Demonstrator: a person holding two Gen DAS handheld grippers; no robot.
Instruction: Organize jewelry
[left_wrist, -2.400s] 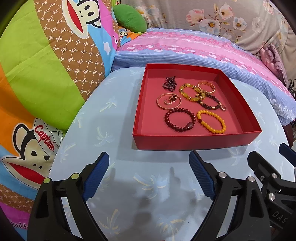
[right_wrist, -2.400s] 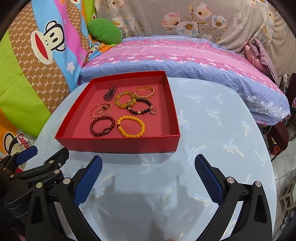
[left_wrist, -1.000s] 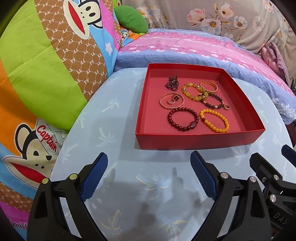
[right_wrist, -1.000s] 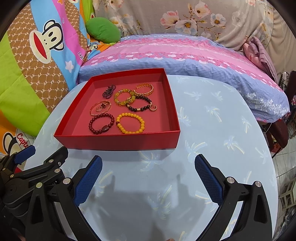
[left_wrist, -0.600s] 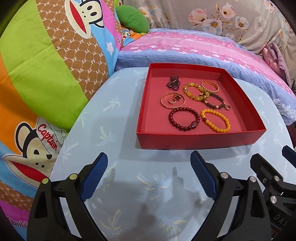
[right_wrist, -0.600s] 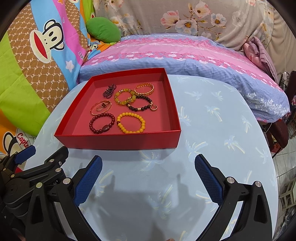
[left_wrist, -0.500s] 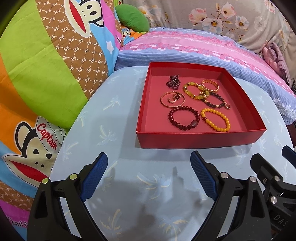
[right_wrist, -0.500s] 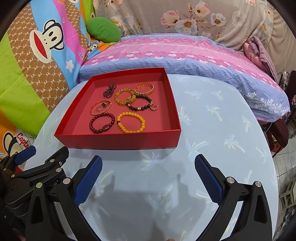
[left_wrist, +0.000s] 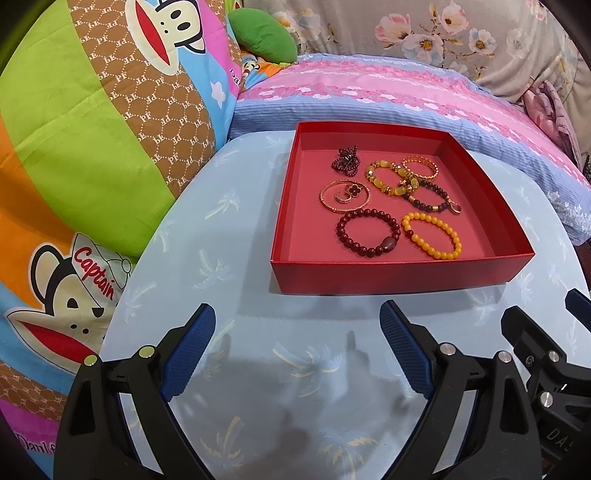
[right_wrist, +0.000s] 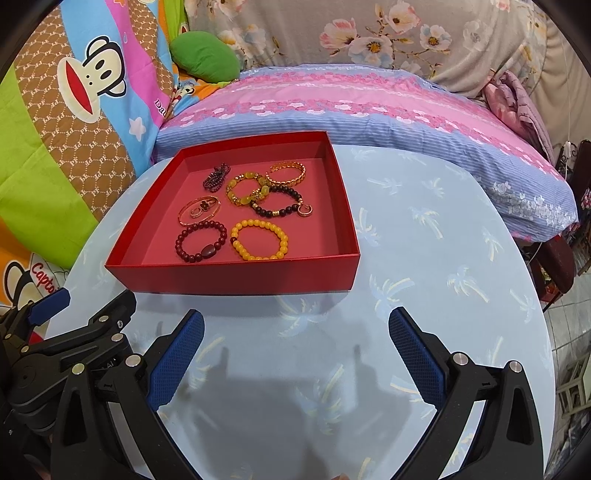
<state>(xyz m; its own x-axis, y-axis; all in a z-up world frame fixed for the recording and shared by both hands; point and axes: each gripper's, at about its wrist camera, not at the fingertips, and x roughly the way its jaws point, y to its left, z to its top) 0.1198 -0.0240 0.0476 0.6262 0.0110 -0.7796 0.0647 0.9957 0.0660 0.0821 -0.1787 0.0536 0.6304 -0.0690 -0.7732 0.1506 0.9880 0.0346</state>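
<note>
A shallow red box (left_wrist: 399, 275) (right_wrist: 236, 277) stands on the light blue table and holds several pieces of jewelry. Inside lie a dark red bead bracelet (left_wrist: 367, 237) (right_wrist: 201, 240), a yellow bead bracelet (left_wrist: 431, 235) (right_wrist: 259, 239), a thin gold bangle (left_wrist: 344, 195) (right_wrist: 199, 209), a dark bead bracelet with a charm (right_wrist: 282, 205), a yellow stone bracelet (right_wrist: 243, 188), a gold cuff (right_wrist: 286, 173) and a dark chain (left_wrist: 345, 162) (right_wrist: 218, 173). My left gripper (left_wrist: 297, 325) and my right gripper (right_wrist: 295, 332) are both open and empty, just in front of the box.
The round table (right_wrist: 424, 229) has a palm-print cloth. A pink and blue bed (right_wrist: 351, 103) lies behind it. A large cartoon-monkey cushion (left_wrist: 74, 129) presses against the table's left side. A floor with chair legs (right_wrist: 565, 332) shows at the right.
Both views have shifted only slightly; the box sits a touch further right in the left wrist view. Both grippers stay open and empty.
</note>
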